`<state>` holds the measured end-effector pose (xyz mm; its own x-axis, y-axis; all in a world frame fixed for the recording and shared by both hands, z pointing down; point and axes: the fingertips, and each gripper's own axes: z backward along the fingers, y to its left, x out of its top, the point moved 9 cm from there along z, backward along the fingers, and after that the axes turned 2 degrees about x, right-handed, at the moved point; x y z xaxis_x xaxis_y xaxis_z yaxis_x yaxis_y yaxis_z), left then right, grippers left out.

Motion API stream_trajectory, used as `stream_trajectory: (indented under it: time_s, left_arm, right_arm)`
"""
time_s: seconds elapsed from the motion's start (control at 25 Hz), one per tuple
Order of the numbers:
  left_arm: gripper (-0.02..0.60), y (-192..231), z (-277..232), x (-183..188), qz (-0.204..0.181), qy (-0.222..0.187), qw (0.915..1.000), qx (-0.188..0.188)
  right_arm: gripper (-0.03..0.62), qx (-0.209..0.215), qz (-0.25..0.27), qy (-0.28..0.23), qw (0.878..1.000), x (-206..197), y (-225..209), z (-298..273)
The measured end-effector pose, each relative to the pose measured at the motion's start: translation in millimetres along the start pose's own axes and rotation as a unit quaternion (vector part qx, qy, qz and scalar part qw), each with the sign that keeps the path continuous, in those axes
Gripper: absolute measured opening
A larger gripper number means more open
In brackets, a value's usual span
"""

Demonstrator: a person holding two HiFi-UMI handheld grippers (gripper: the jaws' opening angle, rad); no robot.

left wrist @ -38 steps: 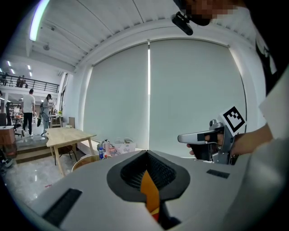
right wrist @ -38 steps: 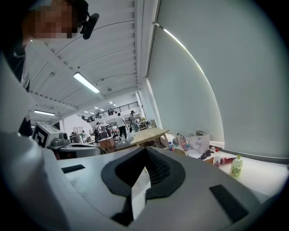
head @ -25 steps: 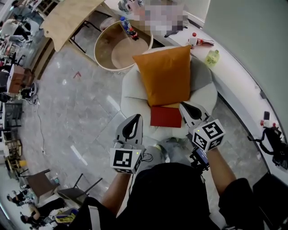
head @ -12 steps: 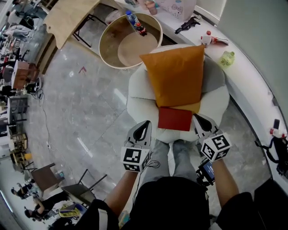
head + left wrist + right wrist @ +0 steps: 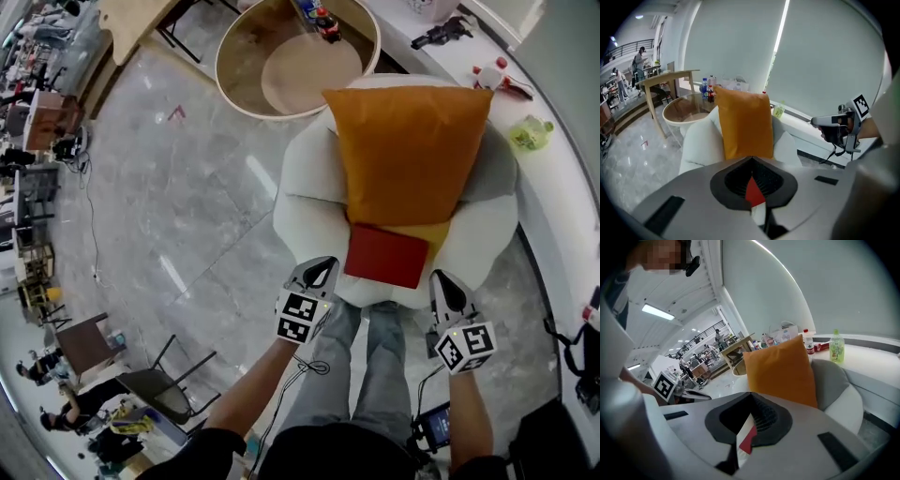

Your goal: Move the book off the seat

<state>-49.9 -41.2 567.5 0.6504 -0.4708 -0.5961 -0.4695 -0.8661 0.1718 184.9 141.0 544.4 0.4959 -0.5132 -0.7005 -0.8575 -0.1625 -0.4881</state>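
While the left gripper (image 5: 323, 265) is closed (empty), book (image 5: 385, 255) occupies seat (image 5: 305, 187).

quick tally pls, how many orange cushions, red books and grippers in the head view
orange cushion: 1
red book: 1
grippers: 2, the left gripper and the right gripper
total: 4

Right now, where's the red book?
Head view, centre: the red book lies at the white seat's front edge, in front of the orange cushion, between the left tongs and right tongs.
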Motion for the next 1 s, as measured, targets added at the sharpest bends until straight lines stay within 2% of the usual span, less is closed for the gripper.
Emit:
stream_trajectory:
  time_s: [0.2, 0.48, 0.52, 0.56, 0.6, 0.8, 0.92, 1.0]
  left_arm:
    - [0.005, 33.2, -63.4, -34.7, 0.019, 0.031, 0.9992, -0.015]
    - [0.008, 59.9, -127.6, -82.2, 0.076, 0.061, 0.9948, -0.031]
    - [0.027, 59.8, -135.2, -89.4, 0.081, 0.066, 0.9938, -0.039]
    - [0.086, 59.3, -143.3, -96.3, 0.085, 0.071, 0.9927, -0.048]
    - [0.110, 59.0, -152.0, -102.8, 0.087, 0.077, 0.9916, -0.055]
    - [0.178, 59.0, -194.1, -134.1, 0.084, 0.100, 0.9878, -0.085]
    - [0.260, 59.8, -219.6, -146.9, 0.096, 0.109, 0.9832, -0.110]
    - [0.292, 59.6, -236.1, -153.5, 0.094, 0.120, 0.9813, -0.117]
  right_arm:
    - [0.008, 0.000, 0.002, 0.017, 1.000, -33.9, -7.4, -33.7]
    - [0.008, 0.015, 0.000, 0.037, 0.999, -78.9, -13.2, -58.3]
    - [0.008, 0.014, -0.004, 0.041, 0.999, -86.2, -15.3, -59.8]
    - [0.008, 0.014, -0.006, 0.044, 0.999, -94.2, -18.3, -61.8]
    - [0.008, 0.017, -0.005, 0.045, 0.999, -101.7, -21.8, -65.1]
    - [0.008, 0.027, -0.011, 0.052, 0.998, -139.0, -33.7, -85.1]
    - [0.008, 0.029, -0.017, 0.054, 0.998, -156.5, -38.1, -95.7]
    - [0.008, 0.031, -0.021, 0.058, 0.998, -165.8, -41.7, -100.9]
